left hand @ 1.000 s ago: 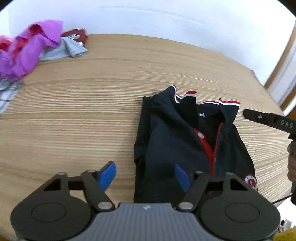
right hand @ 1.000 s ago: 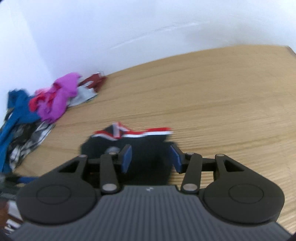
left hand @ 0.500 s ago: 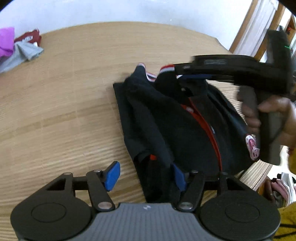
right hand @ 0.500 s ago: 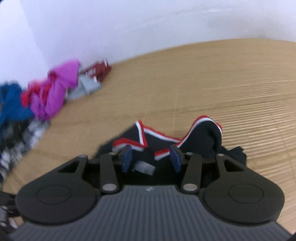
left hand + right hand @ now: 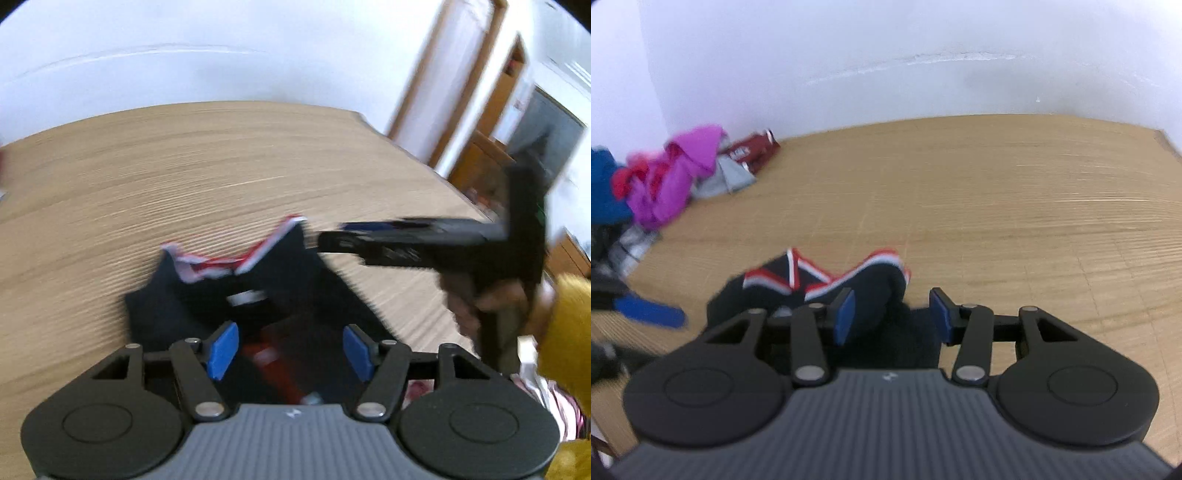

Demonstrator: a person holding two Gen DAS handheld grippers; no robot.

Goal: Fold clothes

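Lying under both jaws — dark jacket (image 5: 295, 280)

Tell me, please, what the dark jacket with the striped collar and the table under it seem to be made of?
The dark jacket looks like soft knitted or jersey fabric, matte; it slumps in loose folds, and its red and white collar trim looks ribbed, though blur hides the weave. The table looks like light wood or a wood-look laminate, with fine parallel grain lines and a slight sheen; which of the two, I cannot tell.

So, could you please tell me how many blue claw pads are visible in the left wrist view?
2 clearly: one pad left and one right, both over the dark jacket. The other claw's blurred blue streak may hide more.
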